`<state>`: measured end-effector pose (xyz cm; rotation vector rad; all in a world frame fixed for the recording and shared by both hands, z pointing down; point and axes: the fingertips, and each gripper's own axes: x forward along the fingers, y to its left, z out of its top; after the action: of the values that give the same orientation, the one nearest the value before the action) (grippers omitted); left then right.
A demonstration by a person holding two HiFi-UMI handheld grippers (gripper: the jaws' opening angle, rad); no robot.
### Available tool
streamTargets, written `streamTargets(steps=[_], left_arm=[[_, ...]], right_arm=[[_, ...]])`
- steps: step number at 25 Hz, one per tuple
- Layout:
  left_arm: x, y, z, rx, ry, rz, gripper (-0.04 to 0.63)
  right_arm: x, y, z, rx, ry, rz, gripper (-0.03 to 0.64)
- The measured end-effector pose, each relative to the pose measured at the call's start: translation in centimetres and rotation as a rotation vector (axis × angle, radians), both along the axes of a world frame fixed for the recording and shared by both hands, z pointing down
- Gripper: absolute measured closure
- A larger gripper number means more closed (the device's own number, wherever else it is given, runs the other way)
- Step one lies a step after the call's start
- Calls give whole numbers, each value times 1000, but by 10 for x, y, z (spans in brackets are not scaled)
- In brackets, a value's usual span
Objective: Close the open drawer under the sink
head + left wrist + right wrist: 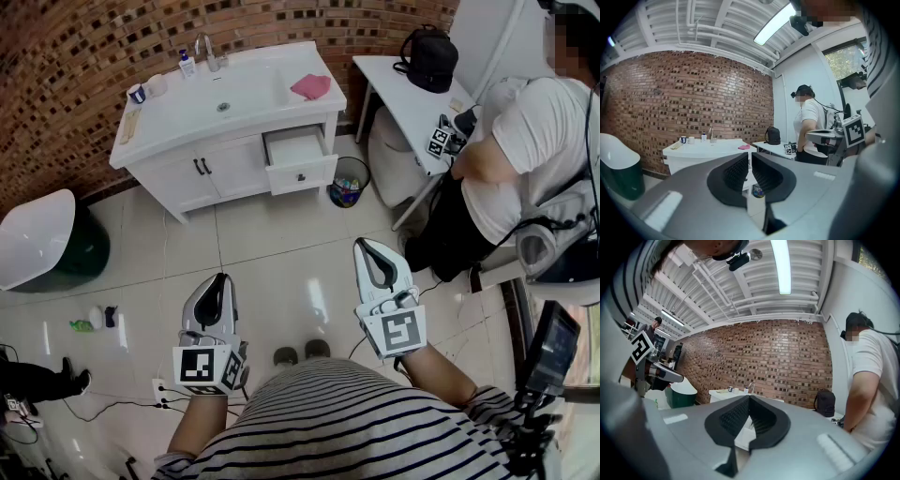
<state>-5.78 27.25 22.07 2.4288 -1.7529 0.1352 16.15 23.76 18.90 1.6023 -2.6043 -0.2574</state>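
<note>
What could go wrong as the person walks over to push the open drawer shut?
The waste bin stands on the floor right beside the open drawer; a foot or the right gripper might knock it over. A cable lies on the tiles near the person's left side, so a step could catch it. Another person stands close on the right and might be bumped.

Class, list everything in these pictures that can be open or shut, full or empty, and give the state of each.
drawer: pulled open, looks empty inside.
cabinet doors: shut.
sink: basin empty.
waste bin: open-topped, holds rubbish.
left gripper: jaws slightly apart, nothing between them.
right gripper: jaws together, holding nothing.
</note>
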Motion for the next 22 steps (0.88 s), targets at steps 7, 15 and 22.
streamTargets(steps=[7, 15, 22], left_arm=[[14, -20, 16, -13, 1, -4, 560], [4, -75, 47, -30, 33, -13, 566], [-19, -181, 83, -67, 44, 30, 568]], right_arm=[[18, -28, 34, -70, 21, -1, 615], [9, -97, 88, -173, 39, 2, 615], [-20, -204, 154, -283, 64, 40, 615]])
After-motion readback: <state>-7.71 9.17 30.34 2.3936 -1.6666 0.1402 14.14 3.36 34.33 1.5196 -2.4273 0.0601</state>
